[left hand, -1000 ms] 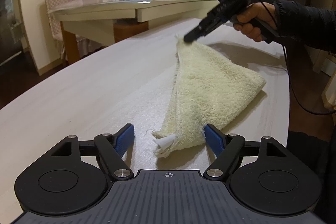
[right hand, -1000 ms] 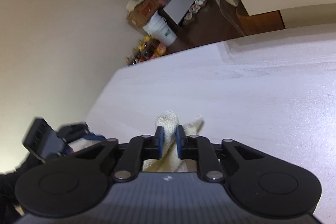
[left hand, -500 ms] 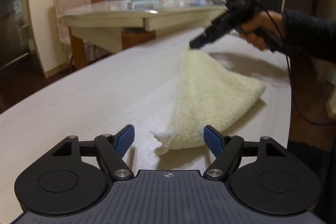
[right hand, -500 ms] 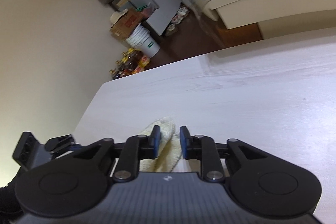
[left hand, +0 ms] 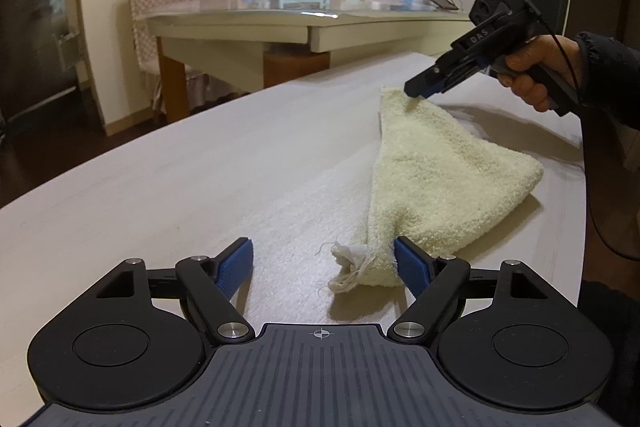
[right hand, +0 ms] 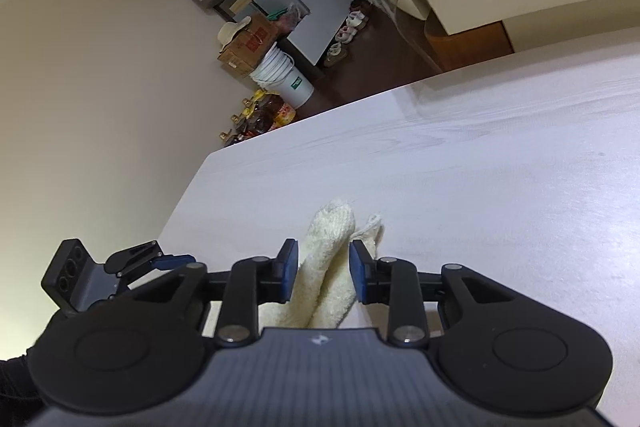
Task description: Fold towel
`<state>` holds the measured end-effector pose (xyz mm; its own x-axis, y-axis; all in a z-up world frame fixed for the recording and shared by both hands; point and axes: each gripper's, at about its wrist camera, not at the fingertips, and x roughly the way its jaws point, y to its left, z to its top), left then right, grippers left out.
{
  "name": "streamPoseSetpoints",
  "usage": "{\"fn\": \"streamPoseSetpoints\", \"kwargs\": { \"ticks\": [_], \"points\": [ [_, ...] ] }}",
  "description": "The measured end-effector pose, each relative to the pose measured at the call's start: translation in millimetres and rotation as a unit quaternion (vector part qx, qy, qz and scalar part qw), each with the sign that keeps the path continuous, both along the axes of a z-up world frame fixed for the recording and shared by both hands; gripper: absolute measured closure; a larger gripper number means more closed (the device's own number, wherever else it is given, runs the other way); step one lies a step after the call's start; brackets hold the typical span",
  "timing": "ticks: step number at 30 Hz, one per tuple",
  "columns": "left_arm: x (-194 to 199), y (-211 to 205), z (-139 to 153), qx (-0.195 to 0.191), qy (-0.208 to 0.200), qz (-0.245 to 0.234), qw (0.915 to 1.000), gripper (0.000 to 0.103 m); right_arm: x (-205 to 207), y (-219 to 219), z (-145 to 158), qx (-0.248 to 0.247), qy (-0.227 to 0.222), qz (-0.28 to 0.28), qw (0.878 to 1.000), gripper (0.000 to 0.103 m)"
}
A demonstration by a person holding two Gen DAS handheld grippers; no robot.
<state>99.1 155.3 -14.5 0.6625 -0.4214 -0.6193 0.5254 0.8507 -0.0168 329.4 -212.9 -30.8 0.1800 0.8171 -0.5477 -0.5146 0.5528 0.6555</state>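
Towel: cream towel [left hand: 436, 183] lies folded on the pale desk [left hand: 200, 179].
Left tool [left hand: 323, 263]: spread wide, hovering at the towel's frayed near corner.
Right tool [right hand: 323, 267]: parted around the far corner, not pinching it.
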Motion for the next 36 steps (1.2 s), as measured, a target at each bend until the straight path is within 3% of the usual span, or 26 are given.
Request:
{"fn": "streamPoseSetpoints", "kwargs": {
  "ticks": [8,11,14,20,23,27,30,32,34,36],
  "points": [
    [10.8,-9.0,2.2,0.033,-0.022,-0.013,0.9991,0.020,-17.1,-20.6,8.3,-0.001,-0.008,-0.045,0.999,0.096],
    [15.9,-8.1,1.9,0.029,-0.019,-0.014,0.9993,0.020,-20.2,-25.4,-0.1,-0.011,0.001,-0.061,0.998,0.095],
    [15.5,-4.4,3.5,0.013,-0.016,-0.004,0.9998,0.021,-18.0,-26.6,-8.7,-0.010,0.010,-0.068,0.998,0.083],
    [1.1,8.0,15.7,-0.015,-0.034,0.020,0.9991,0.021,-37.5,-33.3,6.0,0.032,-0.007,-0.066,0.997,0.082],
    [0.2,9.1,13.3,-0.007,-0.032,0.030,0.9990,0.021,-63.7,-23.6,17.9,0.039,-0.044,-0.029,0.998,0.081],
    [6.6,5.2,7.3,0.006,-0.027,0.038,0.9989,0.021,-96.0,3.1,26.5,-0.011,-0.119,0.027,0.993,0.081],
    [10.6,1.4,3.9,0.024,-0.024,0.048,0.9983,0.020,-125.3,28.4,29.9,-0.066,-0.189,0.073,0.977,0.081],
    [11.6,0.1,2.7,0.030,-0.025,0.047,0.9981,0.019,-149.6,47.6,26.7,-0.127,-0.238,0.110,0.957,0.081],
    [13.4,-0.2,2.6,0.033,-0.026,0.047,0.9980,0.017,-163.8,53.8,24.5,-0.154,-0.264,0.120,0.944,0.079],
    [18.2,0.7,2.9,0.037,-0.024,0.050,0.9978,0.016,-172.6,56.5,25.6,-0.164,-0.277,0.113,0.940,0.079]
  ]
}}
